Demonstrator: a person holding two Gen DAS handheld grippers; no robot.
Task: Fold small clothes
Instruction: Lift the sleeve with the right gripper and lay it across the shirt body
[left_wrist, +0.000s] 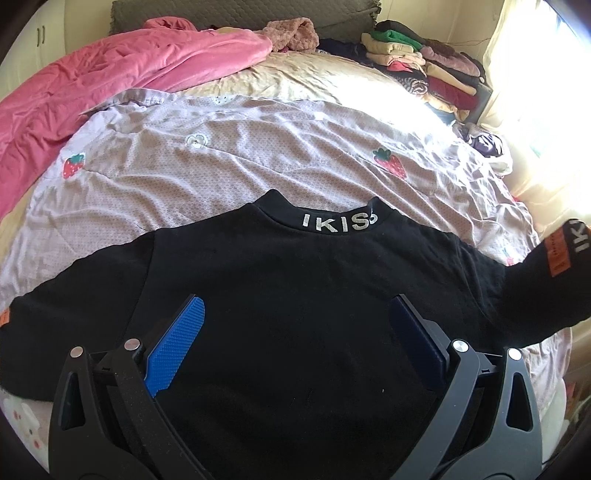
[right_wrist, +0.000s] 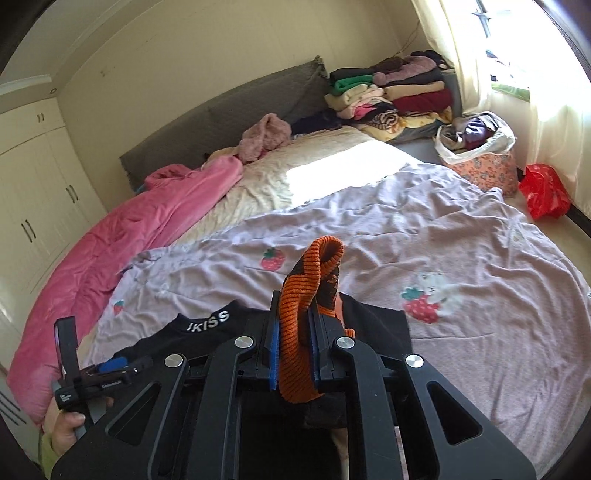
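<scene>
Ribbed orange cuff (right_wrist: 295, 354) pinched in right gripper (right_wrist: 293, 354), bunched.

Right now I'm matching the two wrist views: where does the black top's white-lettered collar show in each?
Left wrist: the collar sits at centre, just above the middle, past the open left hand-held gripper.
Right wrist: the collar sits lower left, left of the orange cuff.
Shared landmark: the pink blanket, on the left in both.

Domestic bedroom — a bed (right_wrist: 369, 177) with strewn bedding, built-in wardrobe (right_wrist: 33, 192), curtained window (right_wrist: 517, 55), folded clothes stack (right_wrist: 391, 99).
</scene>
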